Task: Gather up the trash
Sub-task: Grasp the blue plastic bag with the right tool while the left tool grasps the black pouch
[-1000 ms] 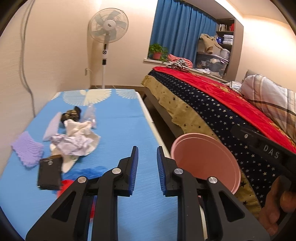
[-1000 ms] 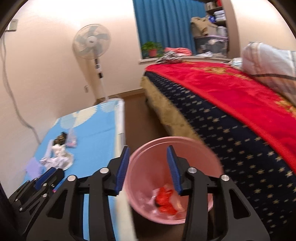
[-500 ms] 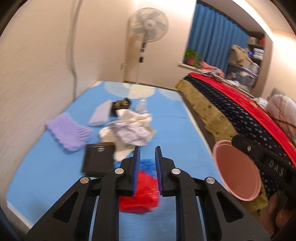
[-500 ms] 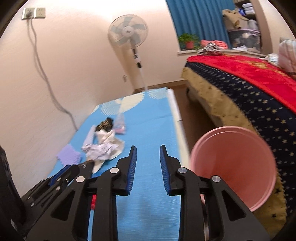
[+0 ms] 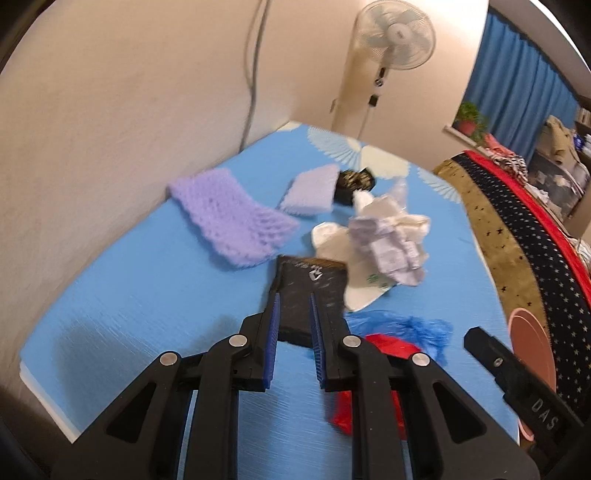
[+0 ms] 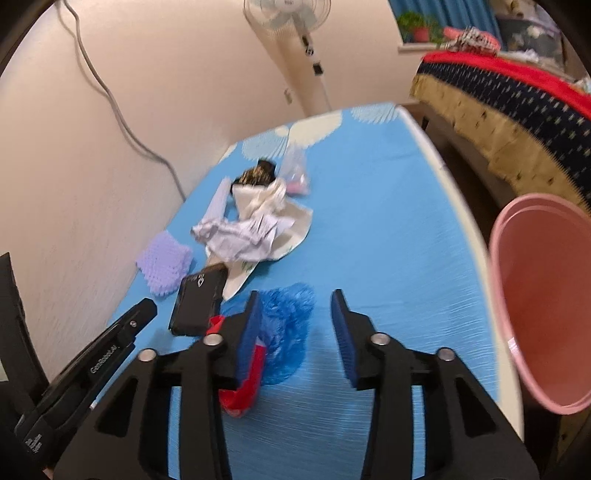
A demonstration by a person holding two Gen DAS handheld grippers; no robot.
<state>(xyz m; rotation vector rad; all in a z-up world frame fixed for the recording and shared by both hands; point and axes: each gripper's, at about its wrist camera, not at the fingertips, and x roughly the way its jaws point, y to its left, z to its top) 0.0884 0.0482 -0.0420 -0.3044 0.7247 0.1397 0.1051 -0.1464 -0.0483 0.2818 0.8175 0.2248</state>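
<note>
Trash lies scattered on the blue mat (image 5: 155, 280): a black packet (image 5: 314, 280), crumpled white paper (image 5: 388, 240), a blue plastic bag (image 5: 402, 325) and a red wrapper (image 5: 388, 343). My left gripper (image 5: 293, 310) hovers just in front of the black packet, its jaws a narrow gap apart and opening, nothing between them. My right gripper (image 6: 295, 299) hangs over the blue plastic bag (image 6: 288, 321), jaws opening, pads touching nothing. The red wrapper (image 6: 240, 391) lies under its left finger. The pink bin (image 6: 546, 295) stands off the mat's right edge.
A purple knitted cloth (image 5: 229, 218), a lavender pad (image 5: 310, 188) and a black-gold wrapper (image 5: 354, 181) lie farther back on the mat. The wall runs along the left with a cable. A standing fan (image 5: 391, 33) and a bed (image 5: 517, 229) lie beyond.
Both grippers swung left and down, away from the bed and the pink bin, toward the litter on the mat. The right gripper left the bin's mouth and its jaws narrowed, then widened.
</note>
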